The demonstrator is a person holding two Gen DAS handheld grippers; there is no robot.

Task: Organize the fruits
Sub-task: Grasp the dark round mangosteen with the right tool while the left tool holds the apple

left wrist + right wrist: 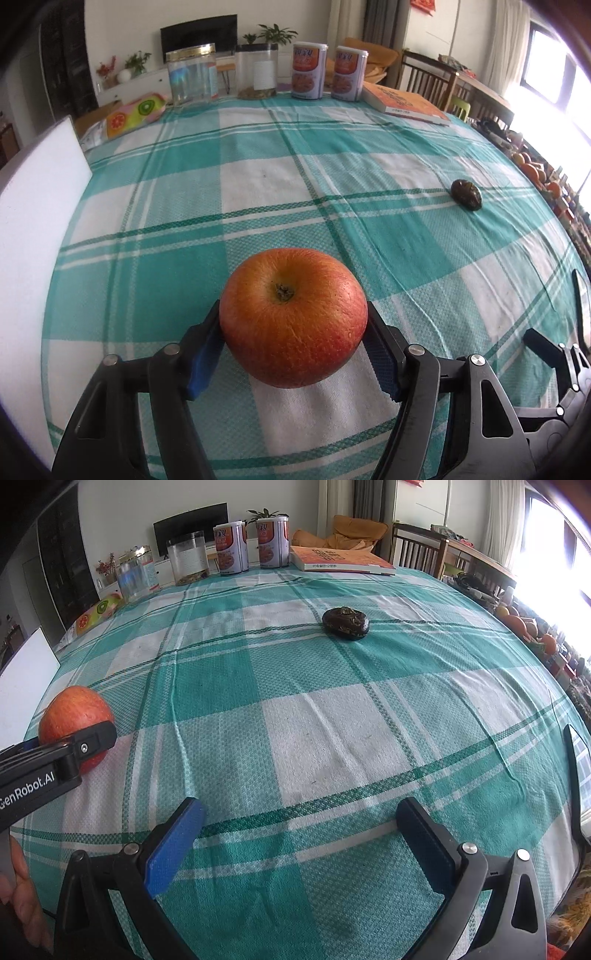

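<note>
Now: left tongs [293,332] clamp apple [293,317]; underside hidden

Home living/dining room. Table [258,177] under a teal-and-white checked cloth, wall-mounted TV [199,33] over a low white cabinet [147,79], potted plants [275,35] beside it. Wooden dining chairs [424,83] at the far side, orange cushion [354,531] behind, curtained window [546,70] at right. Food canisters [309,72], glass jars [192,75] and a book [406,103] line the table's far edge.
</note>
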